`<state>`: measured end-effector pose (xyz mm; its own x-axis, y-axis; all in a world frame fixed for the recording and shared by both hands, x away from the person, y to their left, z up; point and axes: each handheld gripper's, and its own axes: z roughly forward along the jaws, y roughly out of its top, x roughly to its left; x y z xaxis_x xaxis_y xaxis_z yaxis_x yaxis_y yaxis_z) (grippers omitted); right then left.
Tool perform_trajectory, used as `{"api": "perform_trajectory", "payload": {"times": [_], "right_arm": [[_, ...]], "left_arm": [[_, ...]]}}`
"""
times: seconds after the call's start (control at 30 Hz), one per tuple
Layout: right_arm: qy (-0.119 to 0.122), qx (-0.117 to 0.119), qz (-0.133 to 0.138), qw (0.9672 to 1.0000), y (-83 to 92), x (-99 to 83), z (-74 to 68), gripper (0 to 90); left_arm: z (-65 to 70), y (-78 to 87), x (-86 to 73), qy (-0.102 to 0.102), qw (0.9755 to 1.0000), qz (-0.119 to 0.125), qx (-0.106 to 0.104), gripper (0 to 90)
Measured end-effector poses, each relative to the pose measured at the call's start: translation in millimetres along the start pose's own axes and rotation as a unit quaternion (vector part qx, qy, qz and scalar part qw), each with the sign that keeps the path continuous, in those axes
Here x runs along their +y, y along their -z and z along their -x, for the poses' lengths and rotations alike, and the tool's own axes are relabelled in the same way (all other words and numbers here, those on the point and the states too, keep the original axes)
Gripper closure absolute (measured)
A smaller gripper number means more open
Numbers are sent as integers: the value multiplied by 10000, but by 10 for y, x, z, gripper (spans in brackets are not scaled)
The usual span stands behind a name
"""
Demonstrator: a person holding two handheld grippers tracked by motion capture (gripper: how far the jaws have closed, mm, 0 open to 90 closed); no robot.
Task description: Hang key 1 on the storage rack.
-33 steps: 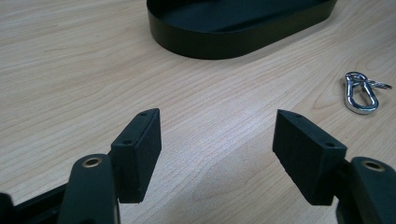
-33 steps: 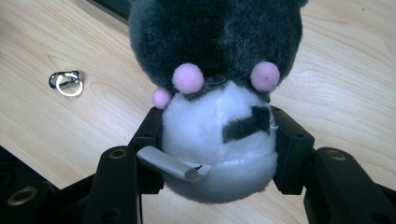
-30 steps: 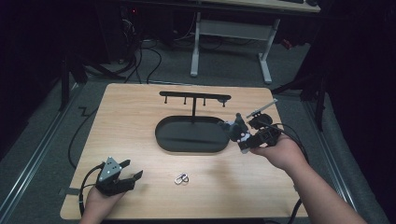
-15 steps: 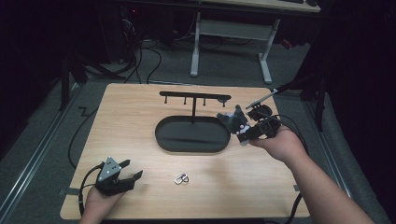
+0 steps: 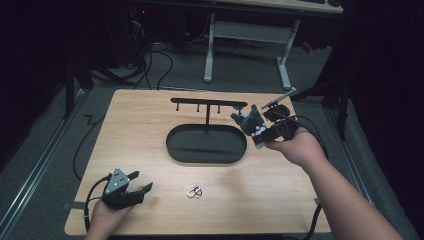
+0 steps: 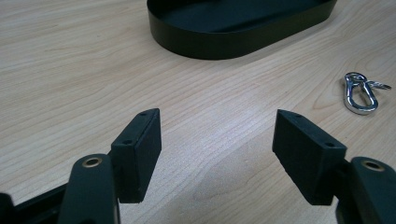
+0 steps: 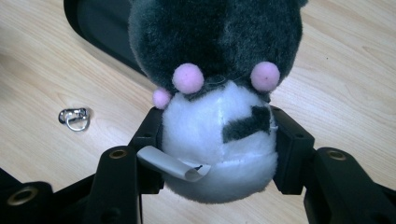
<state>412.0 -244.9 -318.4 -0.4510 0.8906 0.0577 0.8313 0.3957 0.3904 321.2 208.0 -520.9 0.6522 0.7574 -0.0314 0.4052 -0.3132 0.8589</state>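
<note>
A small grey and white plush toy (image 5: 248, 121) with pink dots (image 7: 215, 51) hangs in the air, and my right gripper (image 5: 257, 132) (image 7: 217, 140) is shut on its white lower part. It hovers just past the right end of the black oval tray (image 5: 175, 150), close to the right tip of the black hook bar (image 5: 207, 103). A small label sticks out beside the jaw. My left gripper (image 5: 141, 181) (image 6: 217, 144) rests open at the table's front left, with nothing between its jaws.
A silver clip (image 5: 194, 191) (image 6: 360, 91) (image 7: 74, 118) lies on the wooden table between the tray and the front edge. The tray wall (image 6: 205, 44) (image 7: 93, 28) stands low. A post rises from the tray to the hook bar. Cables trail off the table.
The right gripper has carried the plush toy up and a little farther from the person, toward the hook bar's right end. The left gripper has stayed put.
</note>
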Motion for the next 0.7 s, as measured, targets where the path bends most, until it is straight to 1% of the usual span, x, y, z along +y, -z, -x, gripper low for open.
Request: {"api": "perform_trajectory", "payload": {"times": [0.2,0.3,0.43,0.53,0.7], "right_arm": [[-15,10,59,10000,0,44,-16,482],[55,15,117,9999,7,76,-33,482],[32,2,155,9999,4,119,-40,482],[14,-42,133,9999,-13,141,-33,482],[-50,-68,197,9998,-40,174,2,482]], "left_arm": [[3,-1,2,-11,10000,4,6,334],[3,0,3,-10,10000,9,2,334],[3,1,3,-9,10000,11,2,334],[-1,3,4,-9,10000,2,-1,334],[-5,5,2,-10,10000,-1,3,334]]}}
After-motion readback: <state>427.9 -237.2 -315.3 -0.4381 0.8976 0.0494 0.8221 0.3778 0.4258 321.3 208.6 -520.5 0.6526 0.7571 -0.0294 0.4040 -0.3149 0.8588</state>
